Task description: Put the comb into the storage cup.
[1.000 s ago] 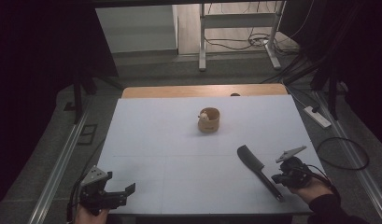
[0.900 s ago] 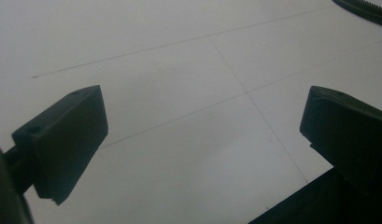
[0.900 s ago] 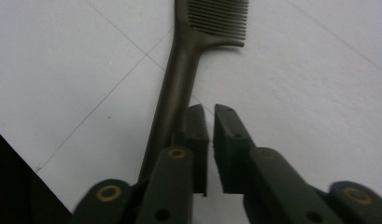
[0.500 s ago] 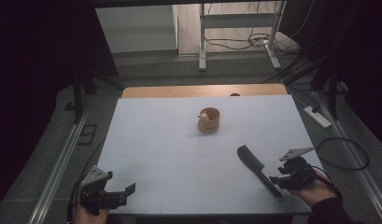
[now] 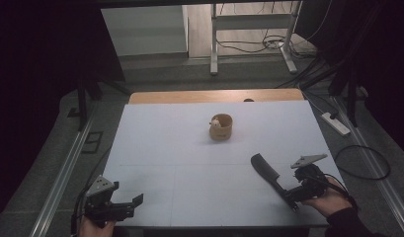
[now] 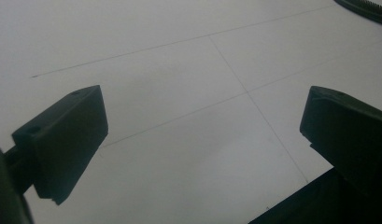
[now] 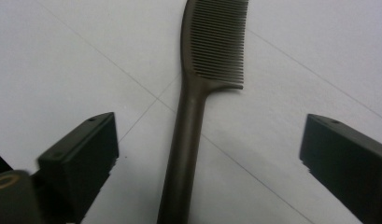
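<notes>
Dark brown plastic comb (image 7: 193, 116) flat on white worktop (image 5: 189, 158), lower right | right gripper (image 7: 207, 154) jaws just opened, handle lies loose between them: released | left gripper (image 6: 202, 140) jaws apart, empty

My right gripper (image 7: 207, 154) has just opened its jaws wide; the comb (image 7: 198, 93) now lies free on the table (image 7: 62, 56) between them.
</notes>
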{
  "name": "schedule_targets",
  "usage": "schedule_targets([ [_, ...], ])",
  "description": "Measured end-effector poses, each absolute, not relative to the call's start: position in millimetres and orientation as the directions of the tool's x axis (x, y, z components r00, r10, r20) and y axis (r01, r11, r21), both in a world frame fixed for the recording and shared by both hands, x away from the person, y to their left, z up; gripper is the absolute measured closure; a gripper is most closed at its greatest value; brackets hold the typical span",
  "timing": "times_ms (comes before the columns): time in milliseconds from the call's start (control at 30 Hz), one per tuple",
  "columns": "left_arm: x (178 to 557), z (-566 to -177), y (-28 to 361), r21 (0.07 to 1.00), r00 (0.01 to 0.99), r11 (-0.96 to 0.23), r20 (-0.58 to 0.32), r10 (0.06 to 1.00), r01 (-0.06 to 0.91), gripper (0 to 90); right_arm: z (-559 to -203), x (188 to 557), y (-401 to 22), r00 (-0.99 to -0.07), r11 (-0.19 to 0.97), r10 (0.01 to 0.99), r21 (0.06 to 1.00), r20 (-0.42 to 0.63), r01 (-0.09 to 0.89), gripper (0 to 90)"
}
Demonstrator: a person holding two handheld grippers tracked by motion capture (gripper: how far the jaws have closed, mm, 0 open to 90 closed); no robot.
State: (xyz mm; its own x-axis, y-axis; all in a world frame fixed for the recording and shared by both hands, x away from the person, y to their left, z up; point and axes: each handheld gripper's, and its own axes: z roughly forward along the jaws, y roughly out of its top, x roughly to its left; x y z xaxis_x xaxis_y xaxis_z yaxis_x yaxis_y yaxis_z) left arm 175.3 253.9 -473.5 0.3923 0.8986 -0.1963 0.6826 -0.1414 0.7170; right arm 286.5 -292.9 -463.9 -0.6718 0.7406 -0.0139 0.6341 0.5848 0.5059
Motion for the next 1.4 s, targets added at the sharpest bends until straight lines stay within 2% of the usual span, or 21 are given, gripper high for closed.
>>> schedule_targets([
  [133,175.3,-473.5,254.1,0.717,0.392,-0.140,-0.198,0.899,0.683,1.7,-464.2,288.1,-289.2,-0.675,0.592,0.738,0.501,-0.022,0.631,0.0],
  [767,174.9,-473.5,254.3,0.717,0.392,-0.140,-0.197,0.899,0.683,1.7,-466.5,293.7,-275.5,-0.672,0.594,0.740,0.499,-0.032,0.631,0.0],
  [1400,174.2,-473.4,254.6,0.718,0.394,-0.143,-0.195,0.898,0.681,1.7,-485.2,301.7,-276.0,-0.655,0.593,0.754,0.466,-0.037,0.656,0.0],
])
